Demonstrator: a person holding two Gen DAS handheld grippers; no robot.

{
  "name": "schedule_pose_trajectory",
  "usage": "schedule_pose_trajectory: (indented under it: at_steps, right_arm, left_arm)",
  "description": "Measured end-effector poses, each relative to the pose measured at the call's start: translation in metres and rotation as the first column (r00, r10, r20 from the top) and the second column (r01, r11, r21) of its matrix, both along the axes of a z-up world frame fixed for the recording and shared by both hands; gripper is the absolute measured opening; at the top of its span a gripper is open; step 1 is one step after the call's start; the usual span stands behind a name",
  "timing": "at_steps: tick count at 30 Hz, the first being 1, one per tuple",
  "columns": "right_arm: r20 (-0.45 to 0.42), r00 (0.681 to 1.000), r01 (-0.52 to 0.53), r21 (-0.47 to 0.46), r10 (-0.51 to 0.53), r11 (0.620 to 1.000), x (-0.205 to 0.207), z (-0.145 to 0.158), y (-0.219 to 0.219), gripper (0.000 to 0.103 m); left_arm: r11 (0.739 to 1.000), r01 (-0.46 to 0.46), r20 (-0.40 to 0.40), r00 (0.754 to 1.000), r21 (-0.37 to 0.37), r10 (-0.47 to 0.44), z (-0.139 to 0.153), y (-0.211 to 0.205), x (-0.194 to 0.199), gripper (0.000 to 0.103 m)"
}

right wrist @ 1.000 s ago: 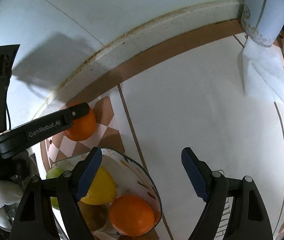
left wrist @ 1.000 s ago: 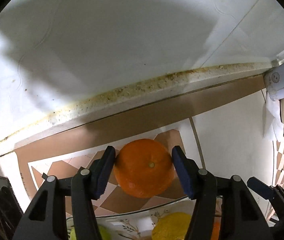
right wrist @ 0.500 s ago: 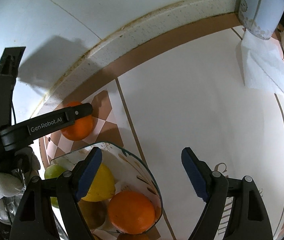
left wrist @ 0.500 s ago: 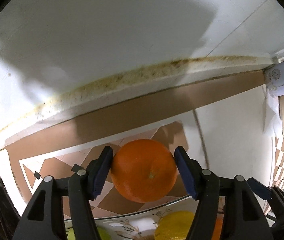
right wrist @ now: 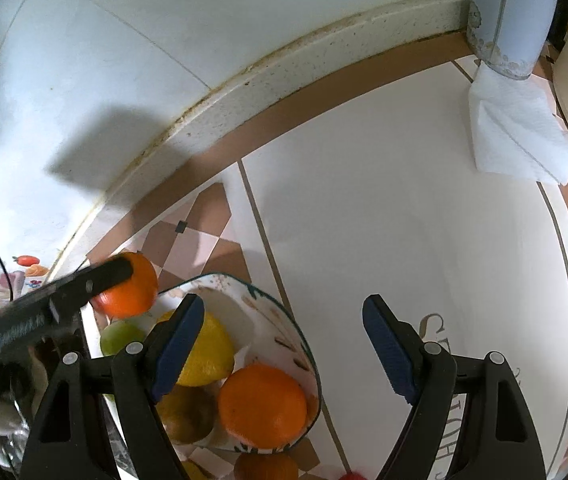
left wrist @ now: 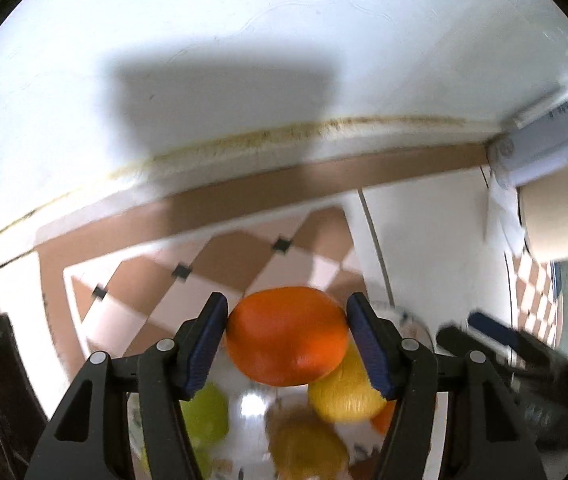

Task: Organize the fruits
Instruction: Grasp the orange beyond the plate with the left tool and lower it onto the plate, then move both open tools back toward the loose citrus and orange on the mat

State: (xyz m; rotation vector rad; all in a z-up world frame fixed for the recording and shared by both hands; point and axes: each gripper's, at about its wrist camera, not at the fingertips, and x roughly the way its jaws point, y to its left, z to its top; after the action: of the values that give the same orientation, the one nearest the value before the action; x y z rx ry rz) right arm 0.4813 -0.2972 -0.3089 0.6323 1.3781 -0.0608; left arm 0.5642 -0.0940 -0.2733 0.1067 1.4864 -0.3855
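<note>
My left gripper point(left wrist: 287, 346) is shut on an orange point(left wrist: 286, 334) and holds it in the air above the far rim of a patterned fruit bowl point(right wrist: 284, 316). The right wrist view shows the same held orange point(right wrist: 134, 292) over the bowl's far left edge. The bowl holds a lemon point(right wrist: 206, 354), a second orange point(right wrist: 262, 402), a green fruit point(right wrist: 118, 336) and a brownish fruit point(right wrist: 186, 414). My right gripper point(right wrist: 284, 346) is open and empty, hovering over the bowl's right rim and the white tabletop.
A tiled wall with a stained ledge point(right wrist: 268, 80) runs along the back. A paper towel roll point(right wrist: 512, 12) and a loose sheet point(right wrist: 518, 128) lie at the far right. Small fruits point(right wrist: 268, 468) sit below the bowl. A bare white mat point(right wrist: 404, 208) spreads right of the bowl.
My left gripper has lifted the orange off the checked mat and drawn it back over the bowl. My right gripper has stayed nearly still.
</note>
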Motion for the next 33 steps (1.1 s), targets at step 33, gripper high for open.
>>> schedule_pose_trajectory:
  at_steps: [33]
  right_arm:
    - [0.045,0.940,-0.303,-0.345,0.338,0.888,-0.109,0.093,0.063,0.096]
  left_arm:
    - [0.946,-0.314,0.204,0.934,0.081,0.293,0.064,0.070,-0.173,0.087]
